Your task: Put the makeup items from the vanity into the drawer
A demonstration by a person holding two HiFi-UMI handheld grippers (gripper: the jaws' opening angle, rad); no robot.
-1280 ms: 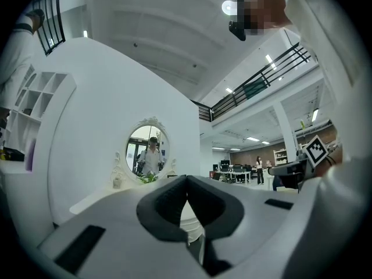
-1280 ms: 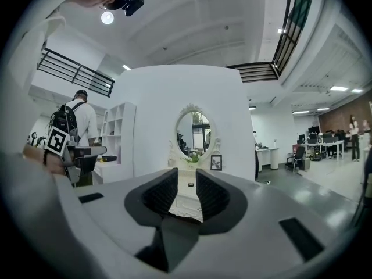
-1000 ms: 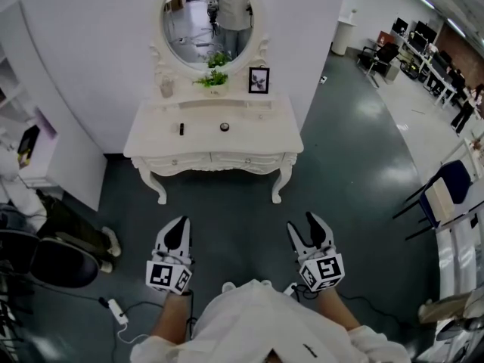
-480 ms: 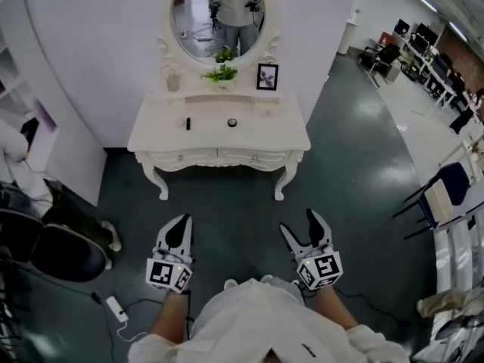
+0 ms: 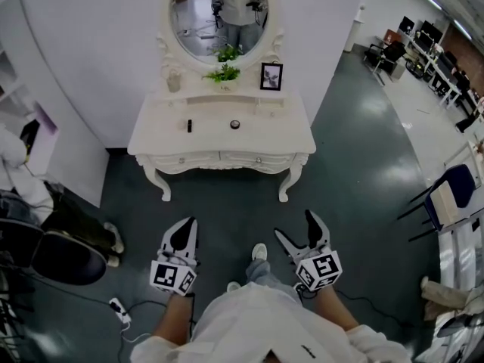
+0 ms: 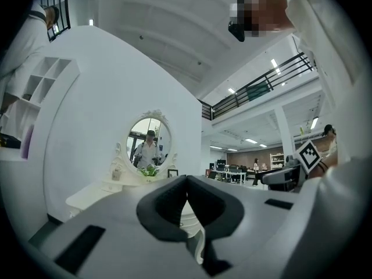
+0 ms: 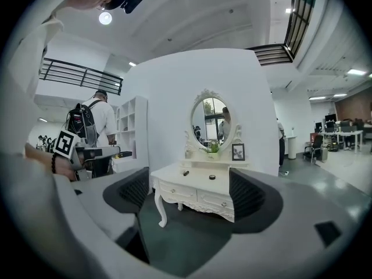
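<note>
The white vanity stands against the wall ahead, a few steps away. On its top lie a small black tube and a round dark compact. Both show again in the right gripper view, the tube left of the compact. Two shut drawers line the front. My left gripper hangs over the floor, shut and empty. My right gripper is level with it; its jaws are opening, with nothing between them. The vanity is partly hidden behind the left gripper's pads.
An oval mirror, a small plant, a framed picture and a glass jar sit at the vanity's back. A dark office chair and a power strip are at left, a blue chair at right.
My right gripper's jaws have spread wider. The vanity has drawn slightly nearer and shifted right in the head view, and a foot now shows between the grippers. The left gripper stays shut.
</note>
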